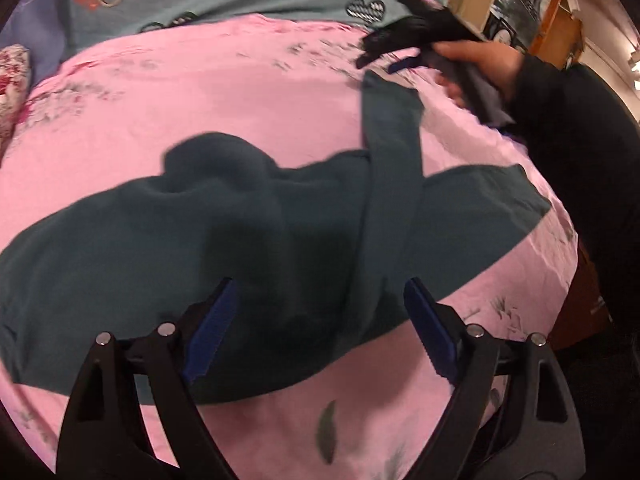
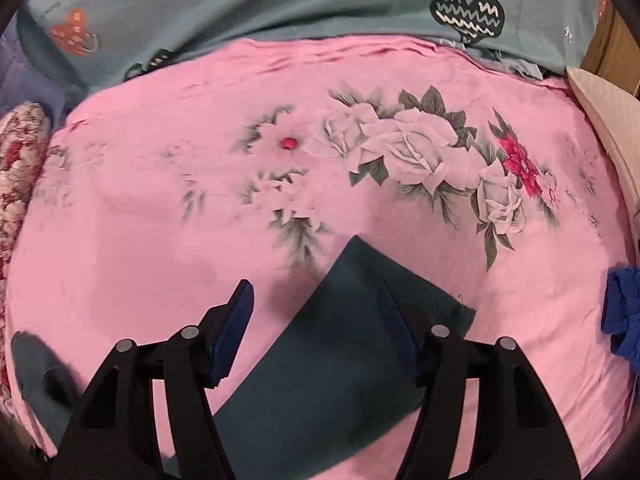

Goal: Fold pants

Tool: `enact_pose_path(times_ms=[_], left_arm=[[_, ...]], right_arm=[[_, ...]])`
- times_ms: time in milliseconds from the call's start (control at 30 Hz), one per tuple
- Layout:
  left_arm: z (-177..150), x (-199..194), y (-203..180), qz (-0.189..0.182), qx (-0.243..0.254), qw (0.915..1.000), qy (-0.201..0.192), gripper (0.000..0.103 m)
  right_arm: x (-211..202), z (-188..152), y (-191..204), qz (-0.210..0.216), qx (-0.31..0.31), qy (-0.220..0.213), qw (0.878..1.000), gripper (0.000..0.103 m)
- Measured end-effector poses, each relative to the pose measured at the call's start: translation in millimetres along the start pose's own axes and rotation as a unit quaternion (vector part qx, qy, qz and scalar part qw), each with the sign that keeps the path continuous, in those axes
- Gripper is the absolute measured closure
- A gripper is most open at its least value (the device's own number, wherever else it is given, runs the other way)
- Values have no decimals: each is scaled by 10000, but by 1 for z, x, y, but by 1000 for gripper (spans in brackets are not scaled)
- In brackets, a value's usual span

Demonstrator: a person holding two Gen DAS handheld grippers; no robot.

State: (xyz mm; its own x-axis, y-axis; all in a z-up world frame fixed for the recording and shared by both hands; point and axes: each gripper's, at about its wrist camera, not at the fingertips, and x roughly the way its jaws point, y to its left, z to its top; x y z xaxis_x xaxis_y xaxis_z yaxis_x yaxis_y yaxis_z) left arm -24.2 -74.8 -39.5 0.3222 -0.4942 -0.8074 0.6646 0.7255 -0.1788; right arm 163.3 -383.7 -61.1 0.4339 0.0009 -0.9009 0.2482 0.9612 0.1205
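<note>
**On the pink bed: squaring the pants before the fold**

Across the pink floral bedsheet (image 1: 248, 92) the dark teal pants (image 1: 224, 240) lie bunched, the bulk humped toward the bed's left side, one leg (image 1: 390, 152) thrown over the other and running up toward the far right edge. The left hand-held gripper (image 1: 316, 320) hovers above the near hem of the heap, fingers spread apart, holding nothing. At the right, the right hand-held gripper (image 2: 316, 328) also stands apart, straddling the cuff end (image 2: 376, 280) of that leg without pinching it. To do this step well, I judge each gripper should take a corner of one layer only, then pull outward so the crossed leg uncrosses and lies flat. Grabbing the sheet underneath is the risk.
</note>
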Motion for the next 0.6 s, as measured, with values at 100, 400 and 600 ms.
enact_pose_path(times_ms=[100, 400, 600], left_arm=[[-3, 7, -1, 5, 20, 9999, 150, 17], [-2, 17, 12, -167, -178, 9995, 184, 17], [-2, 21, 5, -287, 32, 9995, 138, 13]], right_arm=[[12, 1, -14, 47, 12, 18, 10000, 99], [-134, -80, -101, 1371, 538, -1753, 9734, 102], [-224, -235, -165, 1483, 1231, -2548, 9476, 102]])
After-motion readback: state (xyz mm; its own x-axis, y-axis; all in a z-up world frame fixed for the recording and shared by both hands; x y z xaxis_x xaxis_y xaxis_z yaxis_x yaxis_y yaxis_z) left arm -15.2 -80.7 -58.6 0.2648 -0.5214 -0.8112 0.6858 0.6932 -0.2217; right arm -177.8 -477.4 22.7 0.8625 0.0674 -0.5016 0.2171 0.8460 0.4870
